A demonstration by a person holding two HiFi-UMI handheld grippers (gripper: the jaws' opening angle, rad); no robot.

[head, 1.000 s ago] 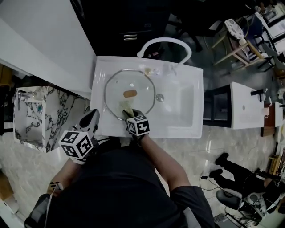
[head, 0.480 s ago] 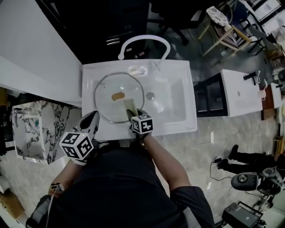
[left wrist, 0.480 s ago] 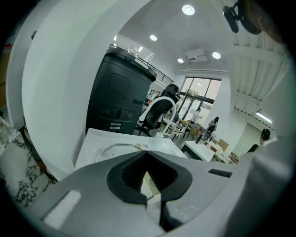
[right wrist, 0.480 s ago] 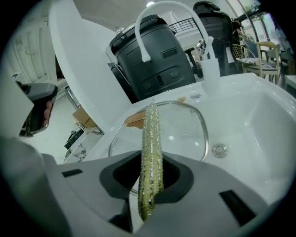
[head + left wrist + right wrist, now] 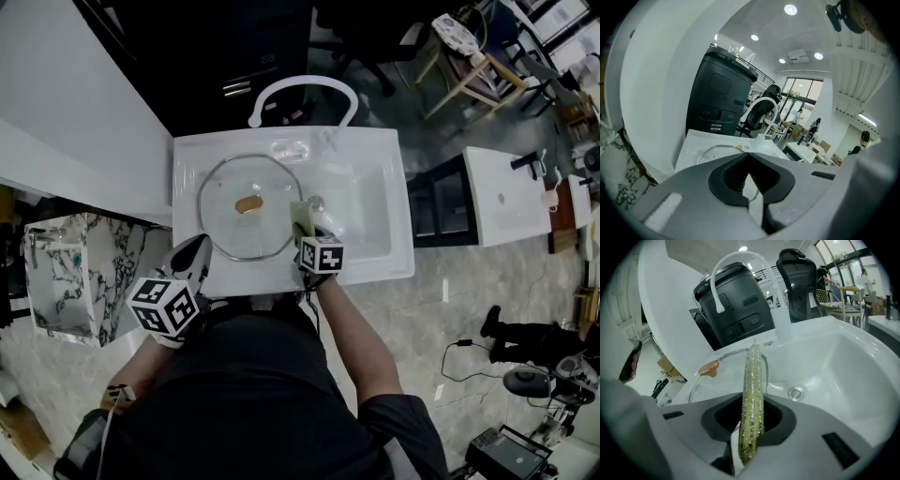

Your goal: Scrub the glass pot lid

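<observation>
Gripping sponge (image 5: 751, 394) in right tool (image 5: 307, 223) at lid (image 5: 242, 225) rim, seemingly touching | left tool (image 5: 195, 251) closed, empty

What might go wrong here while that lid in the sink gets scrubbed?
1. The glass lid lies loose in the sink. The left gripper is shut on nothing and does not hold it, so a firm push may make the lid slide or knock the basin.
2. The right gripper pinches the sponge by one end, and most of it sticks out. Under pressure it may bend or slip free.
</observation>
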